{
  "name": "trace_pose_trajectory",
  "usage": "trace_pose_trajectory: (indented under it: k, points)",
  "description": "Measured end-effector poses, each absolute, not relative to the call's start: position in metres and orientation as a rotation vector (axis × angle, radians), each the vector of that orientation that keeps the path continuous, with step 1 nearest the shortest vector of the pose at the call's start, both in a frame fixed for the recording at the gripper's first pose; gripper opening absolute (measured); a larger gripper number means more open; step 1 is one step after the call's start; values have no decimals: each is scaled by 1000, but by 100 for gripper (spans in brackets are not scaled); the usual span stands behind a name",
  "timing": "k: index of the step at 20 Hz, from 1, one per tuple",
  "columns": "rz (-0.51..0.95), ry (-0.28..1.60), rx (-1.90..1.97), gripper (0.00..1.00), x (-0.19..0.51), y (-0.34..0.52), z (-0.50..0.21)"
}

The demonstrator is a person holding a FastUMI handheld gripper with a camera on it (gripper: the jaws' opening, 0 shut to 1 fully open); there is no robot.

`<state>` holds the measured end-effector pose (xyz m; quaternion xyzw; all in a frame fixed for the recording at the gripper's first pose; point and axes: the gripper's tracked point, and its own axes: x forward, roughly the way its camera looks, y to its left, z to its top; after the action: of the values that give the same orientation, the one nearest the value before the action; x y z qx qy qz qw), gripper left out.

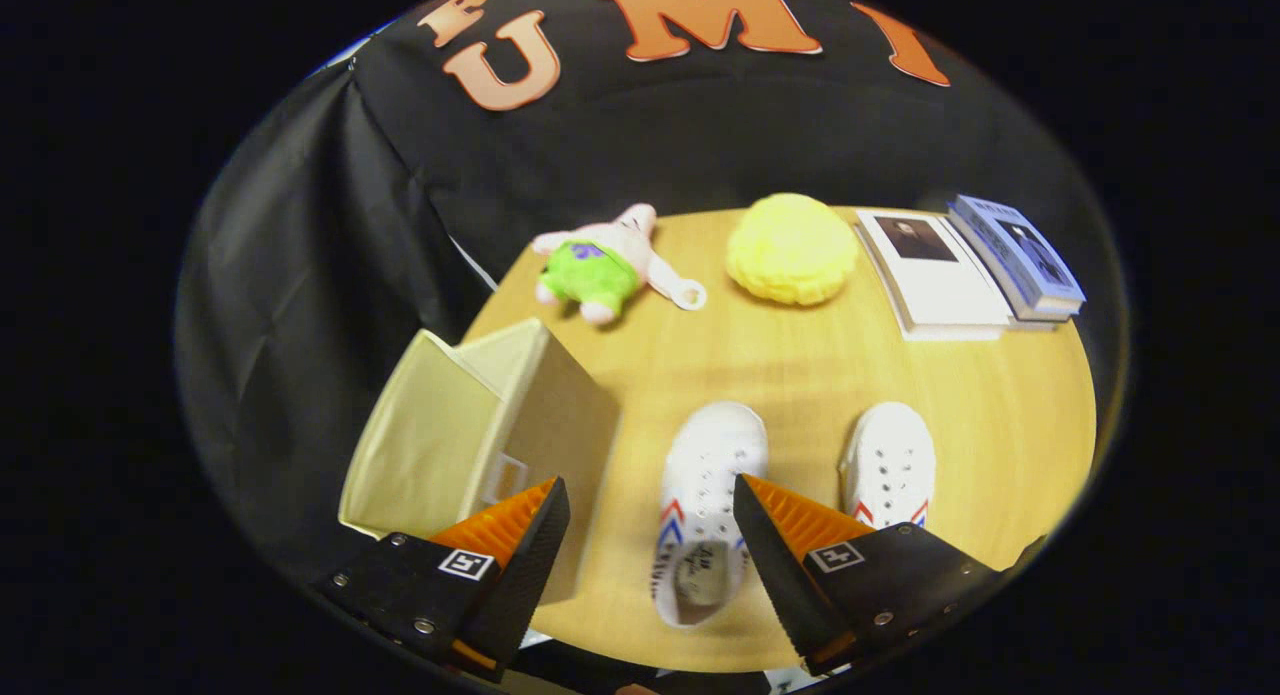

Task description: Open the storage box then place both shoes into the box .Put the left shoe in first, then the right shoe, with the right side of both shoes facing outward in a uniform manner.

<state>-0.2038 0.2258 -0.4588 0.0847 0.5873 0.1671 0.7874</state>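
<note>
Two shoes: left sneaker (706, 505), right sneaker (889, 465), light soft canvas, I reckon
Grab: heel collar
Gripper (650, 495): spread wide, holding nothing
Storage box (440, 435): open

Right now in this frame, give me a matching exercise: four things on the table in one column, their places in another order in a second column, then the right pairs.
Things:
1. storage box
2. shoe
3. yellow ball
4. books

Places:
A. far side of the table, between the plush toy and the books
B. between the open claw fingers
C. far end of the table, beyond the second shoe
D. at the table's edge, beside the claw, open

Pairs: 1-D, 2-B, 3-A, 4-C
</note>
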Motion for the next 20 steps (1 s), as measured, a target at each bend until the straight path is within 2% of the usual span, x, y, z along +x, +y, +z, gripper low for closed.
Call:
trace_pose_trajectory:
  k: [5,11,15,17,19,20]
  points:
    - [302,1356,117,98,-239,191,-509]
    - [319,1369,30,97,-255,180,-546]
    - [344,1361,84,87,-252,190,-557]
    - [380,1344,125,78,-252,195,-558]
    - [385,1354,217,66,-254,201,-557]
    - [387,1375,276,55,-257,207,-557]
